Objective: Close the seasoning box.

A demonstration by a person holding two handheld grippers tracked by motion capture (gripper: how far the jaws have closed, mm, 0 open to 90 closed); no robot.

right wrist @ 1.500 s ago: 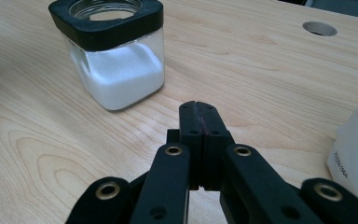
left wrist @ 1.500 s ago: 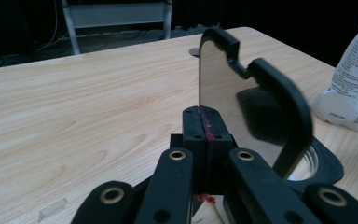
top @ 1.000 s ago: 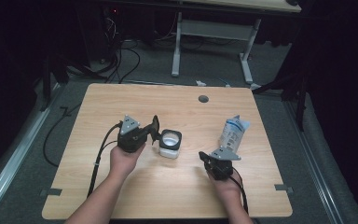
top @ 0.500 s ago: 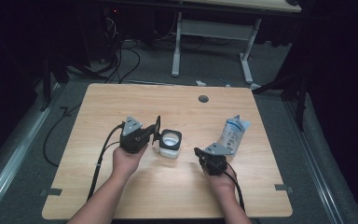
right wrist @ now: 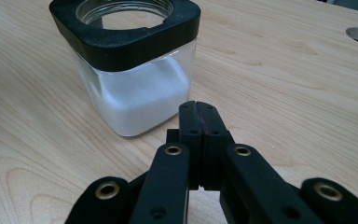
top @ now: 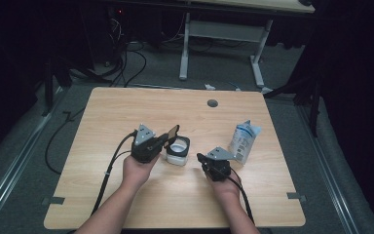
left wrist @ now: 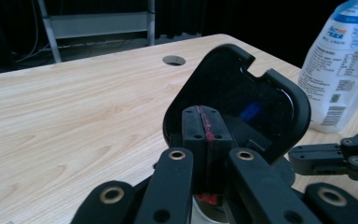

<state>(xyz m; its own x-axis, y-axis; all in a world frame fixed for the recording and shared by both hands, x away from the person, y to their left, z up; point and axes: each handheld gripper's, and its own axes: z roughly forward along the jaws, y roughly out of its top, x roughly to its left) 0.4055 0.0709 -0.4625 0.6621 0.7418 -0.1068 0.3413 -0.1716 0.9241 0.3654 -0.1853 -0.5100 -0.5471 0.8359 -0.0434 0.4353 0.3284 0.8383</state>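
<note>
Black-collared and square, the glass jar of white powder stands open mid-table. The left gripper, jaws pressed together, pinches the jar's black lid just above it. The right gripper, closed on nothing, sits just beside the jar; a white pouch stands near.

Jar and pouch block table centre-right; far half open, seemingly.

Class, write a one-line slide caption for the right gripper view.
Shut right gripper points at a square glass jar of white powder, lid off, on a wooden table.
</note>
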